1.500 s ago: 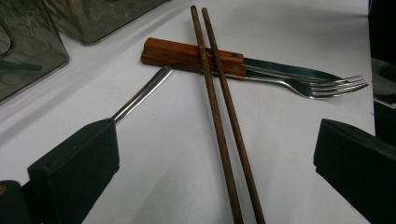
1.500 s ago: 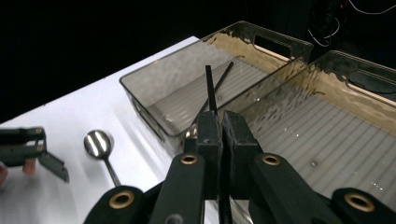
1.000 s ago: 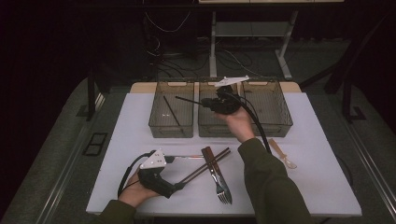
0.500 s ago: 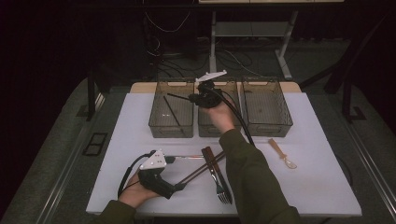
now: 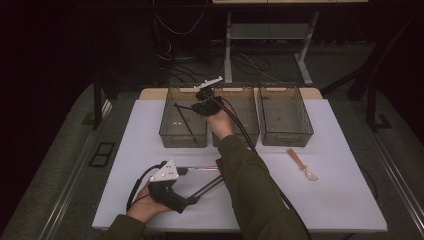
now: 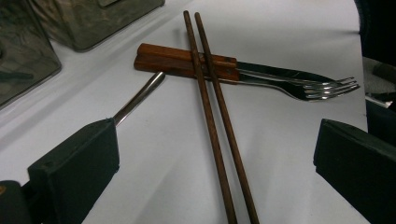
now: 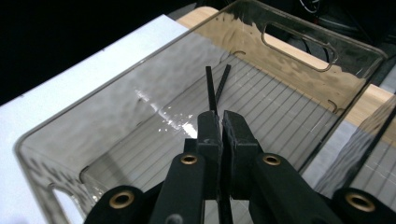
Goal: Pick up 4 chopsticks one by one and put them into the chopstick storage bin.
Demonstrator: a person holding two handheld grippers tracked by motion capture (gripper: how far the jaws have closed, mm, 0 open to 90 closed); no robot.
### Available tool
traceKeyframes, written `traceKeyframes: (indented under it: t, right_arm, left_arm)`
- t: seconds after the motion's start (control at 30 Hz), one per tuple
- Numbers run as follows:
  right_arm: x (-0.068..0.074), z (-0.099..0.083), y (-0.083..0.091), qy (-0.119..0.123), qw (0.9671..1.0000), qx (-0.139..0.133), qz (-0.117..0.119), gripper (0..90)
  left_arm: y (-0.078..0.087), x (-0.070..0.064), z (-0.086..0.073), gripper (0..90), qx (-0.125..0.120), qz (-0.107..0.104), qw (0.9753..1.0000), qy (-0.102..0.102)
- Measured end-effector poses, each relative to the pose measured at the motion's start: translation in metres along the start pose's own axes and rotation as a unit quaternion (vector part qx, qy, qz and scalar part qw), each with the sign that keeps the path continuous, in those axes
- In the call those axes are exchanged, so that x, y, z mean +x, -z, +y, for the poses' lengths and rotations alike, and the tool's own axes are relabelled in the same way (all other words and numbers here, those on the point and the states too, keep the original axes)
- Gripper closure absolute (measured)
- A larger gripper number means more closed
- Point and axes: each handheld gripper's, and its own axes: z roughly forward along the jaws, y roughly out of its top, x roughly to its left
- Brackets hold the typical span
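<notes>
My right gripper [image 5: 196,107] hangs over the left clear bin [image 5: 182,138] at the back of the table. In the right gripper view its jaws [image 7: 220,123] are shut on a pair of black chopsticks [image 7: 211,88], whose tips slant down into that bin [image 7: 107,121]. Near the front edge my left gripper [image 5: 190,186] rests open. In the left gripper view its jaws [image 6: 215,163] stand wide on either side of two brown chopsticks [image 6: 212,116]. These lie across a wooden-handled knife and fork [image 6: 182,63]. A metal handle [image 6: 137,95] lies by the left jaw.
Two more clear bins, a middle one [image 5: 247,117] and a right one [image 5: 285,117], stand beside the left one. A wooden spoon [image 5: 301,164] lies on the white mat [image 5: 345,200] at the right. The right forearm [image 5: 245,175] crosses the middle of the mat.
My right gripper has carried the black chopsticks leftward, from above the middle bin to above the left bin. The left gripper has stayed put.
</notes>
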Motion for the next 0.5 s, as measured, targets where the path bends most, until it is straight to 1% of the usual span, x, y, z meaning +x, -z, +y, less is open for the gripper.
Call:
traceKeyframes:
  t: [0.07, 0.1, 0.17, 0.3, 0.4, 0.5]
  right_arm:
    - [0.001, 0.001, -0.004, 0.000, 1.0000, 0.004, -0.003, 86.2]
    - [0.001, 0.002, -0.007, 0.002, 0.9999, 0.008, -0.009, 86.2]
    - [0.004, 0.003, -0.011, 0.011, 0.9997, 0.015, -0.017, 86.2]
    - [0.007, 0.006, -0.017, 0.012, 0.9996, 0.019, -0.018, 86.2]
    - [0.008, 0.008, -0.020, 0.010, 0.9995, 0.021, -0.023, 86.2]
    - [0.008, 0.008, -0.023, 0.007, 0.9995, 0.023, -0.022, 86.2]
  left_arm:
    - [0.000, 0.000, 0.000, 0.0, 0.001, -0.001, 1.0000, 0.000]
    - [0.000, 0.000, 0.000, 0.0, -0.001, -0.001, 1.0000, 0.001]
    - [0.001, 0.001, 0.000, 0.0, -0.002, 0.000, 1.0000, 0.001]
    - [0.000, 0.001, 0.000, 0.0, -0.004, 0.000, 1.0000, 0.003]
    - [0.000, 0.001, 0.001, 0.0, -0.002, -0.002, 1.0000, 0.003]
    - [0.001, 0.001, 0.001, 0.0, -0.002, -0.002, 1.0000, 0.002]
